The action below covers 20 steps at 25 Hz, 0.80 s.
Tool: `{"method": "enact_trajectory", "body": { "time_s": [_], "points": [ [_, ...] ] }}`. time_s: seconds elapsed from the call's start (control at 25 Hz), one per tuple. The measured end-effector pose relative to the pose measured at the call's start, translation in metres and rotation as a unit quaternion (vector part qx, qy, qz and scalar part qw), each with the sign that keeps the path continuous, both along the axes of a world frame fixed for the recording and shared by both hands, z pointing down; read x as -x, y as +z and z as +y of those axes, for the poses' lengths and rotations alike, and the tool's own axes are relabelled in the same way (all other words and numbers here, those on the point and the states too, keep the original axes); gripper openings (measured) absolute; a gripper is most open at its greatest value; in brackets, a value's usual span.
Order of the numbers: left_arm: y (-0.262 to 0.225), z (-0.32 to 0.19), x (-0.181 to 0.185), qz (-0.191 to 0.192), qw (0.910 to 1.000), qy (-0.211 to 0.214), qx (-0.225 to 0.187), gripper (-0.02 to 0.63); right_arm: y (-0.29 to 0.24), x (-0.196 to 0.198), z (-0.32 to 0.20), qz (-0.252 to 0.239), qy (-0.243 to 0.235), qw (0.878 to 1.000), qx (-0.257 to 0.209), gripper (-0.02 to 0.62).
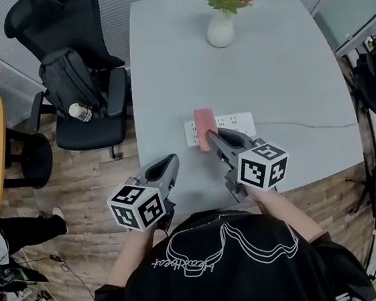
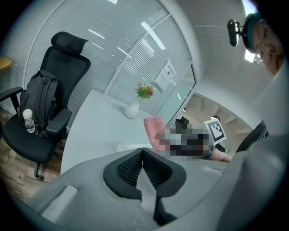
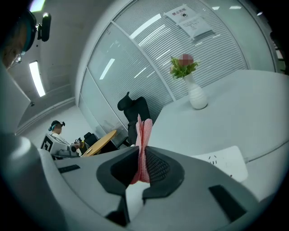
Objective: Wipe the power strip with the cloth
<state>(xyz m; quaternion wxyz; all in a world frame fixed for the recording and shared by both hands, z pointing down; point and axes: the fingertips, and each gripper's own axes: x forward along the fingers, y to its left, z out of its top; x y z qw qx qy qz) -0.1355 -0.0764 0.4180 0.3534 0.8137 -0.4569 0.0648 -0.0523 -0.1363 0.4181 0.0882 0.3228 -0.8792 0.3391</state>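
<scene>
**me:** My right tongs (image 1: 208,135) are the closest thing, clamped on a folded pink cloth (image 1: 204,123). In the right gripper view the fabric stands up from between the pads. My left tongs (image 1: 173,160) are pressed together with nothing in them, near the front edge of the surface (image 1: 164,61).

**other:** ok, so where's the power strip from there?

**me:** The white power strip (image 1: 233,122) lies straight ahead of the right tongs, long axis running left-right across the surface. The cloth sits over its left part, so most of the strip stretches off to my right. Can't tell if the cloth is actually pressing on it.

**other:** which way would you swipe then?

**me:** My guess is sideways along the strip, toward the right, using the right tongs since they're way nearer. The left ones are off to the side and not touching it, though they could pin it if it slides.

**other:** anything in the way?

**me:** Not really. The cable (image 1: 306,125) trails off right, and the vase of flowers (image 1: 220,28) is well apart at the far end. A chair (image 1: 95,131) with a backpack (image 1: 65,79) stands off the surface on my left.
</scene>
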Motion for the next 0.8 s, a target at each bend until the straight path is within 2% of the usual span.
{"method": "enact_trajectory", "body": {
  "time_s": [0.4,0.8],
  "points": [
    [0.037,-0.001,0.012,0.006,0.9991,-0.018,0.039,0.012,0.046,0.022,-0.008,0.024,-0.018,0.999,0.04,0.034],
    [0.057,-0.003,0.025,0.004,0.9975,-0.037,0.059,0.012,0.089,0.032,-0.016,0.068,-0.028,0.995,0.06,0.035]
  ]
}}
